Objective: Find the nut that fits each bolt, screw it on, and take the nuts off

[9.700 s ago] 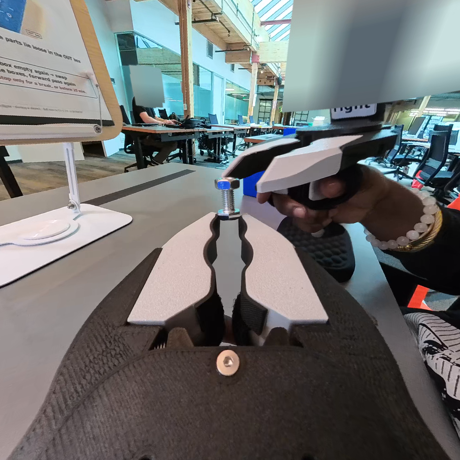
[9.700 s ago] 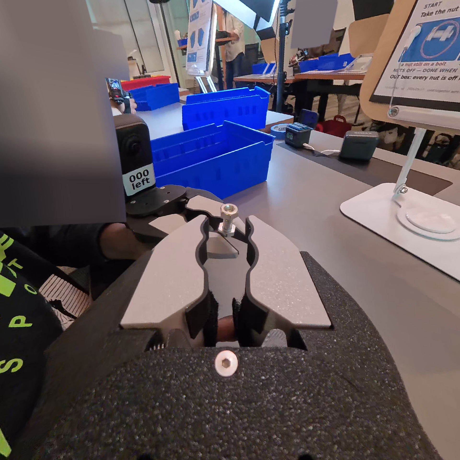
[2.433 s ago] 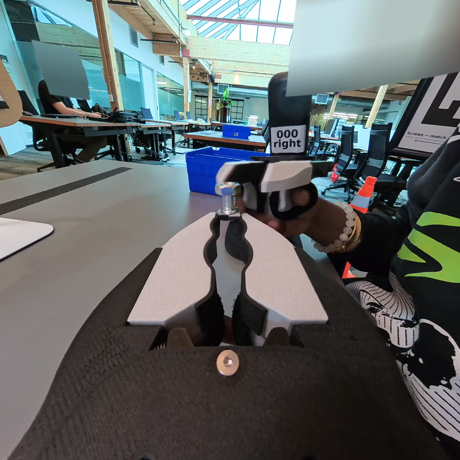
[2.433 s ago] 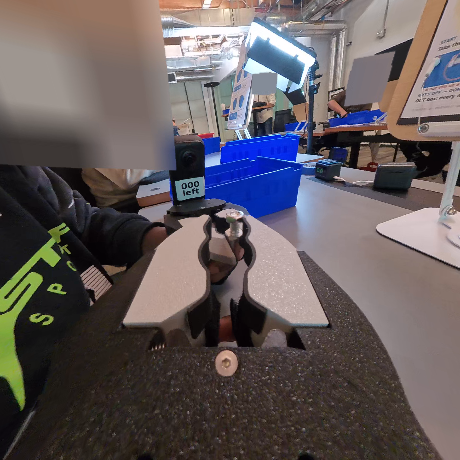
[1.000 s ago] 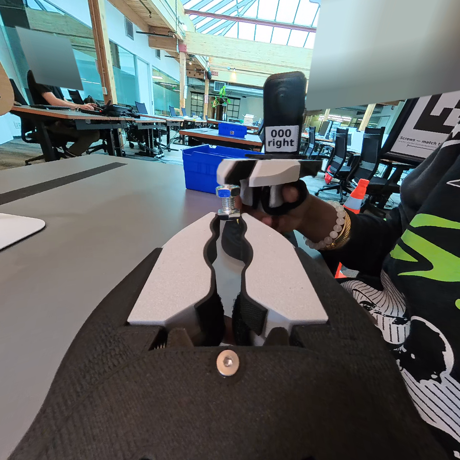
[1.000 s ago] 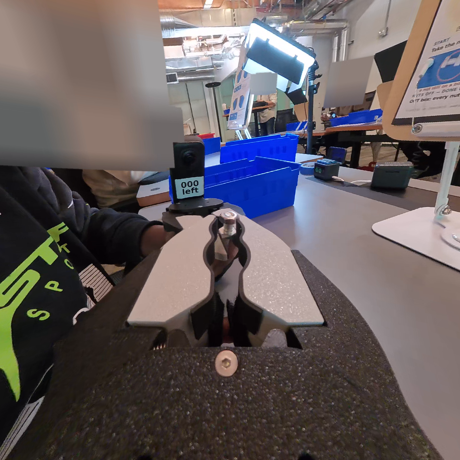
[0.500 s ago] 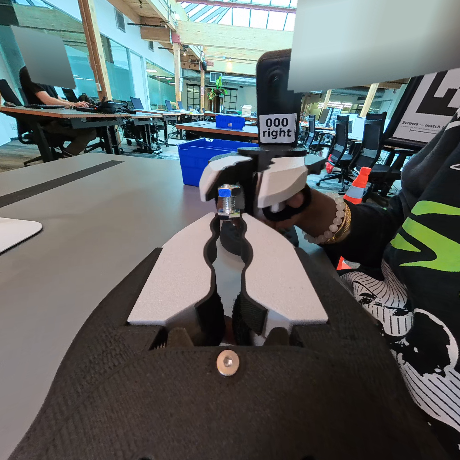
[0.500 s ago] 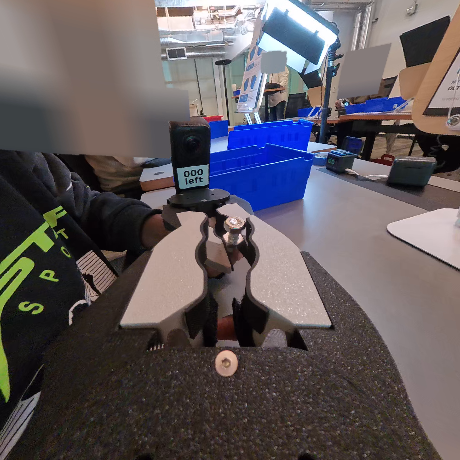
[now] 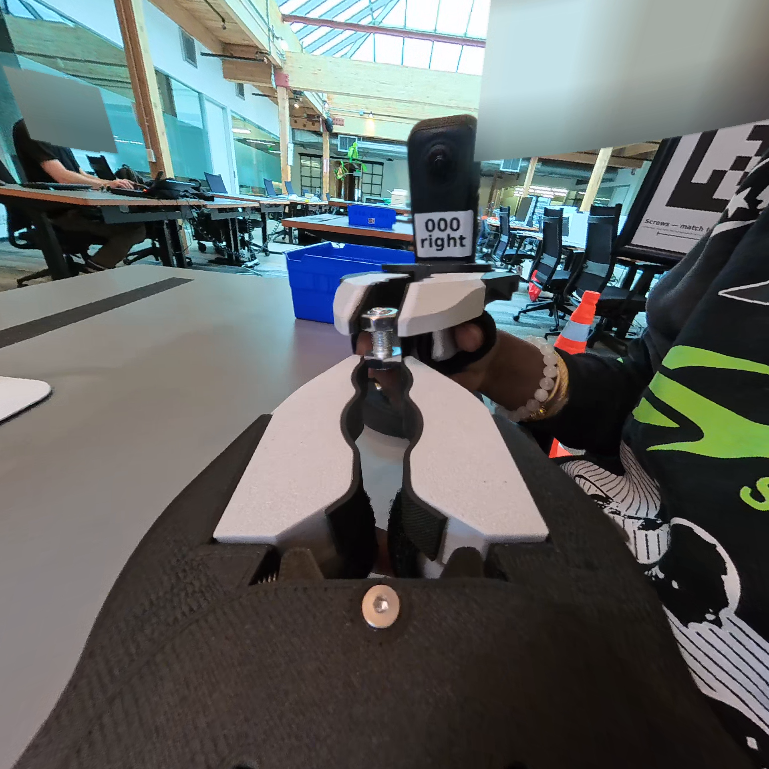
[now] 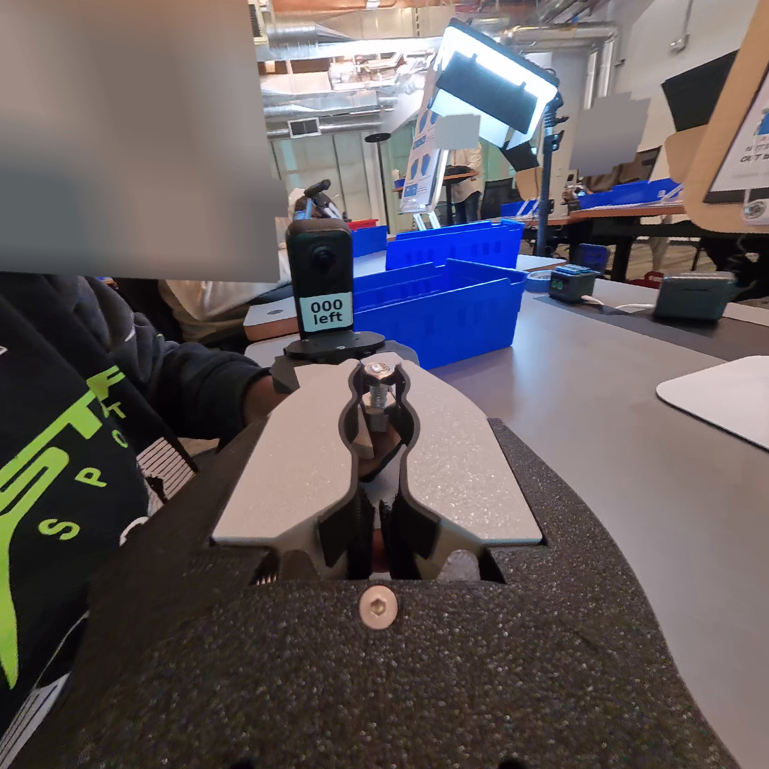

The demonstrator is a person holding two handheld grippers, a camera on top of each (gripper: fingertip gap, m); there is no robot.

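The bolt (image 9: 382, 344) stands upright in the air above the grey counter (image 9: 166, 374), with a nut (image 9: 378, 317) at its top end. The left tongs (image 9: 380, 366) are closed on the bolt's lower end. The right tongs (image 10: 378, 374) are closed around the nut at the top. I think the nut is being turned now. To do it well, hold the bolt very still, turn only the nut, and keep both tongs in a straight line so the nut does not slip. There is lots of open room on the counter. The blue bin (image 9: 316, 283) sits well apart behind, and the white stand base (image 10: 724, 395) is off to the side.
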